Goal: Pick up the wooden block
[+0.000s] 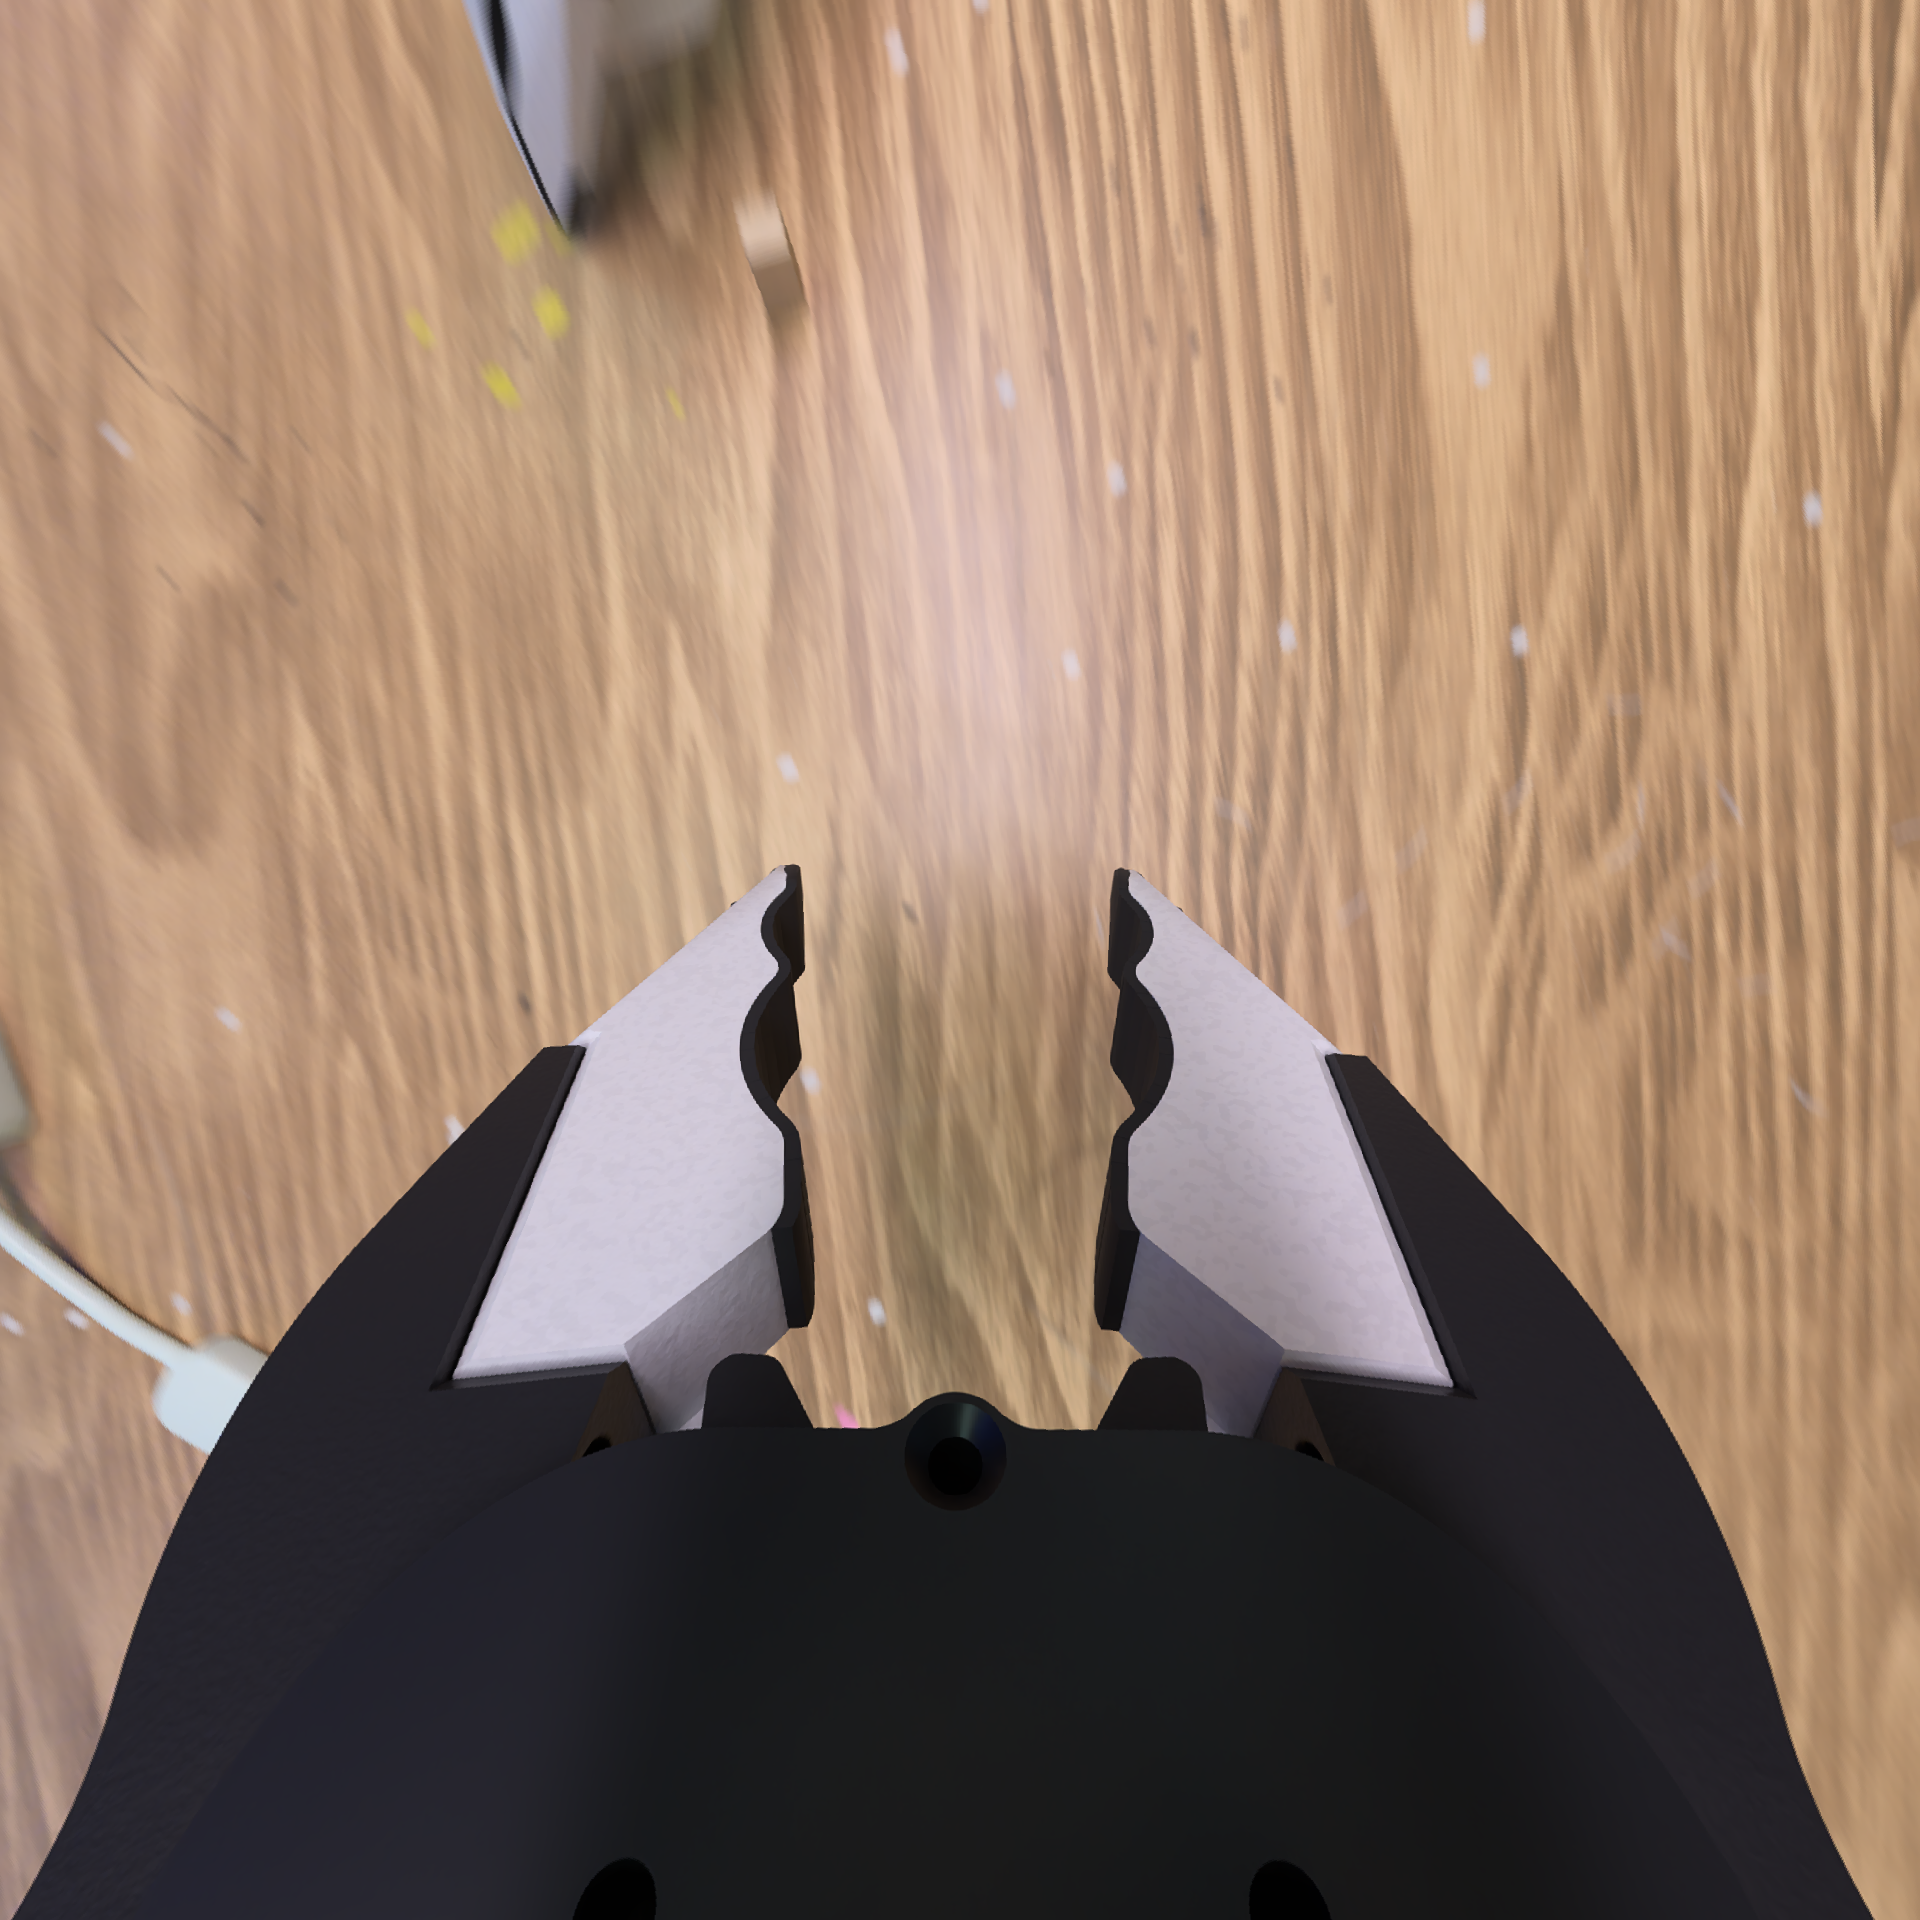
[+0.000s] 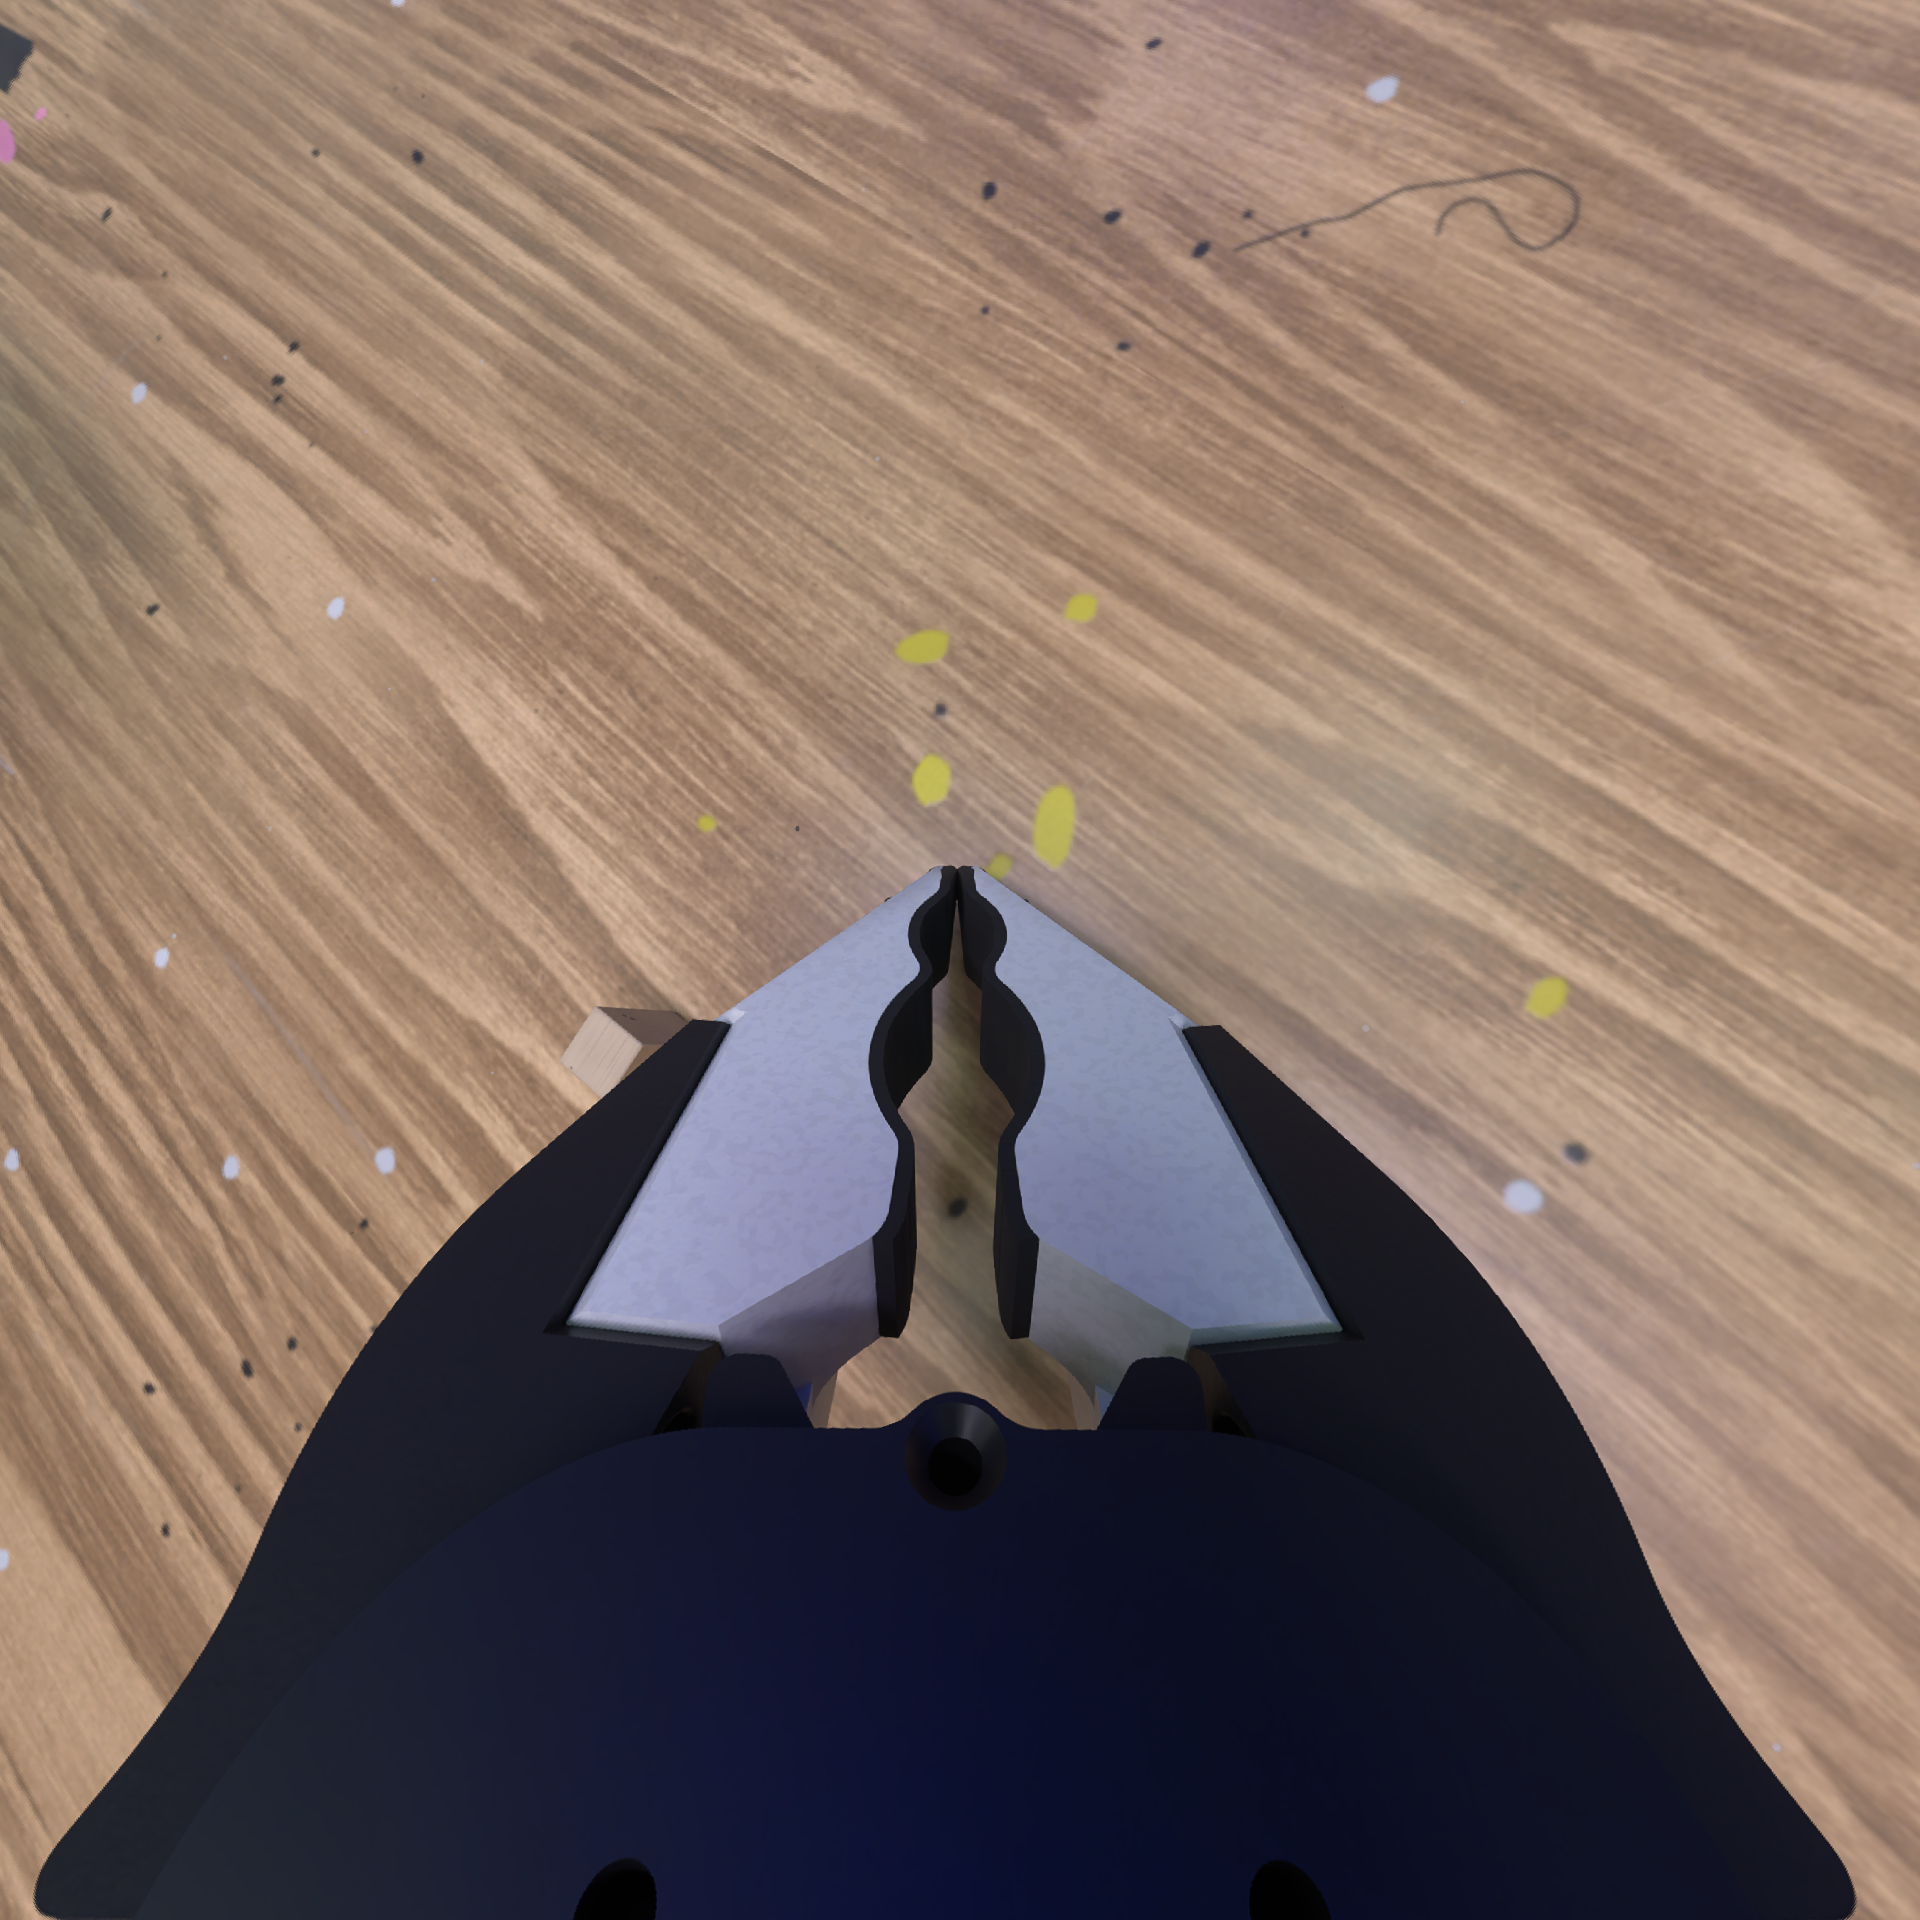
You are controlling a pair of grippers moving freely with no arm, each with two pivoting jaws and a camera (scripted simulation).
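The wooden block is a small pale cube lying on the wooden table, just left of my right gripper's left finger and partly hidden behind it. My right gripper is shut with nothing between its fingertips, low over the table. In the left wrist view the block shows small and blurred far ahead, next to the other gripper at the top edge. My left gripper is open and empty above bare table, well short of the block.
Yellow paint spots lie just ahead of my right fingertips. A thin dark thread lies far right. A white cable with a plug lies at the left edge of the left wrist view.
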